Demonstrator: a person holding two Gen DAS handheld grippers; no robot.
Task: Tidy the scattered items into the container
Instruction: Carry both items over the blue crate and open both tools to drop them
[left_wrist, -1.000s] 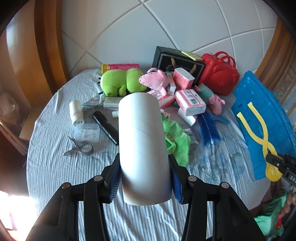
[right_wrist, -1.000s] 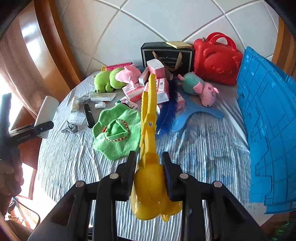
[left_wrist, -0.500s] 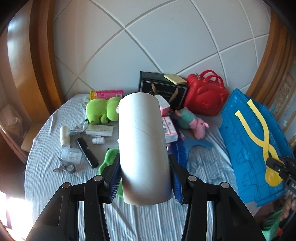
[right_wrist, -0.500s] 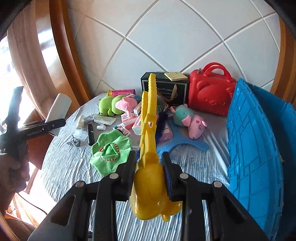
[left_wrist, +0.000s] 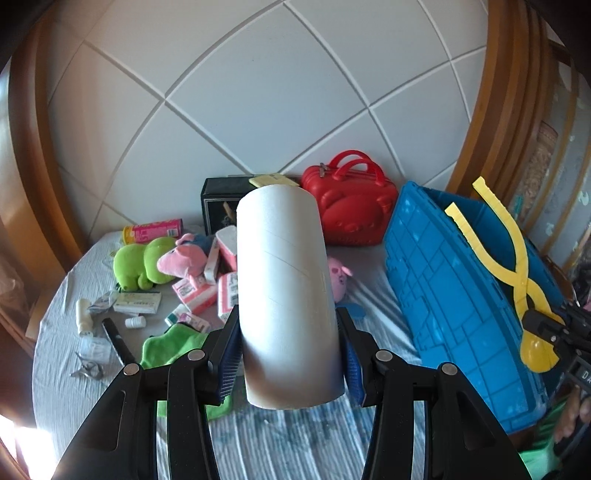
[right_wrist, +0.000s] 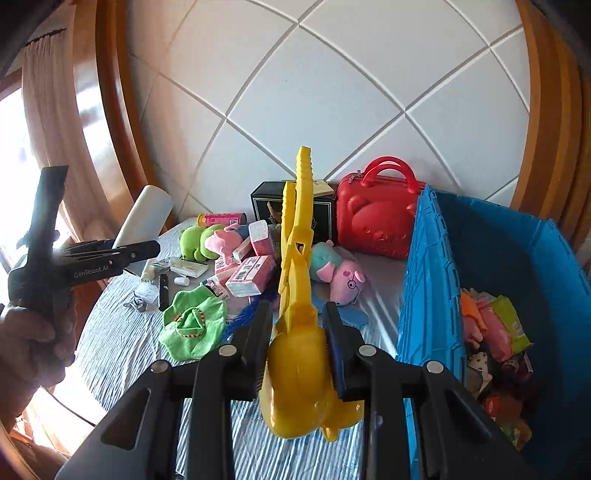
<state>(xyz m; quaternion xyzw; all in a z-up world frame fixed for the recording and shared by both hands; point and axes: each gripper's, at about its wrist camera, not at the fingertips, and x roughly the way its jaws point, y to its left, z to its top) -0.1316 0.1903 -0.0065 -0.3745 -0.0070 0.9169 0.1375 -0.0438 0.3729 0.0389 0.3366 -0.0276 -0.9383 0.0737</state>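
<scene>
L gripper (left_wrist: 290, 363): jaws pinching a white cardboard tube (left_wrist: 286, 291) across its lower end, tube pointing away from the camera, held above the bench (left_wrist: 306, 439) w/ striped blue-white cloth. R gripper (right_wrist: 297, 345): jaws pinching the round yellow head of a long yellow plastic scissor-type tong (right_wrist: 297, 295), handles pointing up and away. Big blue plastic crate (right_wrist: 428, 295) sits at the bench's right side, toys and packets already in it. R gripper is just beside the crate wall. Still on the bench: green plush (left_wrist: 138, 260), pink pig plush (right_wrist: 341, 275), green cloth (right_wrist: 194, 326), pink tissue packs (right_wrist: 251, 275), red plastic case (left_wrist: 351, 210), black box (right_wrist: 271, 208).
</scene>
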